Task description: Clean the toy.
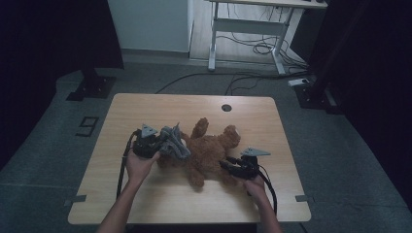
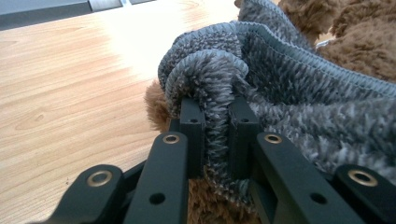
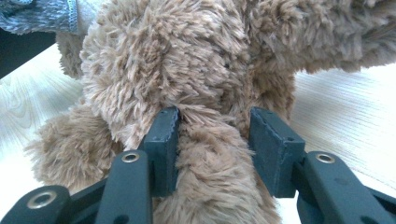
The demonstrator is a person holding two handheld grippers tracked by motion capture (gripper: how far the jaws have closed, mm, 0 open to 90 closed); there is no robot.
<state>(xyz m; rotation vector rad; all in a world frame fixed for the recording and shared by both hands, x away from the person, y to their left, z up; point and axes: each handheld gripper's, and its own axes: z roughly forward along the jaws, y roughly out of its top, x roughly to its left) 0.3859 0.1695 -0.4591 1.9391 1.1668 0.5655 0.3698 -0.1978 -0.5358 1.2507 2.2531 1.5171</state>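
On the wooden table (image 1: 145,194) a brown teddy bear (image 1: 211,148) lies at the centre of the top, its head toward two o'clock and one limb pointing up toward twelve. A grey knitted garment (image 1: 172,143) is bunched over the bear's end at nine o'clock. The left gripper (image 1: 153,141) sits just at nine o'clock of the bear, held in the person's left hand (image 1: 138,165), which comes in from about seven o'clock. In the left gripper view its jaws stand nearly together, pinching a folded ridge of the grey knitted garment (image 2: 280,84); the fabric loops up over the pads and spreads away toward three o'clock, with the bear's brown fur (image 2: 359,37) showing beyond it at one o'clock and a tuft below the jaws. The right gripper (image 1: 232,167) lies at about four o'clock of the bear, in the person's right hand (image 1: 255,184). In the right gripper view its jaws are partly apart and clamped on a plush limb of the teddy bear (image 3: 187,70): the left pad presses into the fur, the right pad lies against the limb's other side, and the limb runs down between them toward six o'clock. A corner of the grey garment (image 3: 37,16) shows at eleven o'clock of that view.
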